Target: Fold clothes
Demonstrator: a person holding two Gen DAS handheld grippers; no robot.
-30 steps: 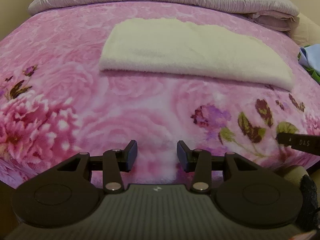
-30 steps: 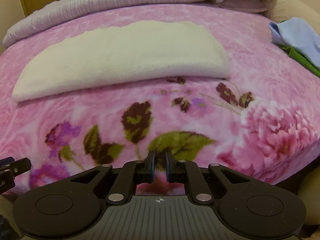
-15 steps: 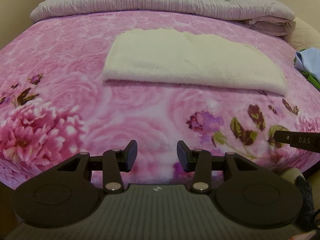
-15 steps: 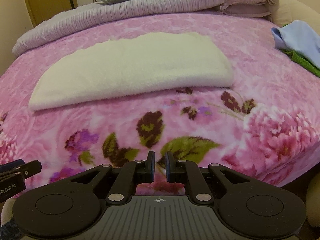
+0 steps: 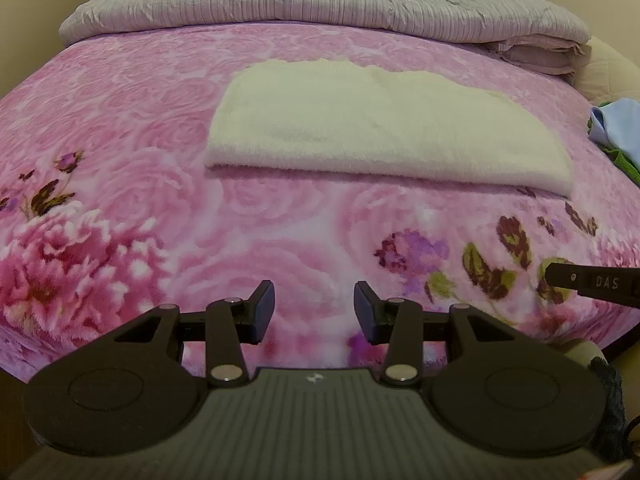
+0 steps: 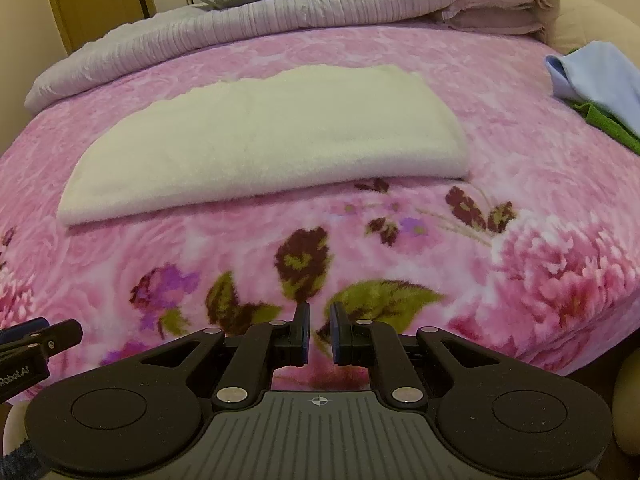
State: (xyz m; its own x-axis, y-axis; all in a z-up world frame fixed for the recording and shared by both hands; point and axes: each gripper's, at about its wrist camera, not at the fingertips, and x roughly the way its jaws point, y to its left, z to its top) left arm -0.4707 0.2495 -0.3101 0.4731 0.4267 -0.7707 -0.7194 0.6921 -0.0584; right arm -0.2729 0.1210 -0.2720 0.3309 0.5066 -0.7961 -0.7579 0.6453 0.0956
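Towel (image 5: pixel 380 128) well beyond both tongs

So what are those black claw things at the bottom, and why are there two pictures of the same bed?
They are two grabbers that a person holds, one in each hand. Each carries a small camera looking along its fingers, so you get two pictures. The left gripper is open and empty. The right gripper is nearly shut, also empty. Ahead, a folded cream towel lies on a pink flowery blanket. More clothes, light blue and green, wait at the right side.
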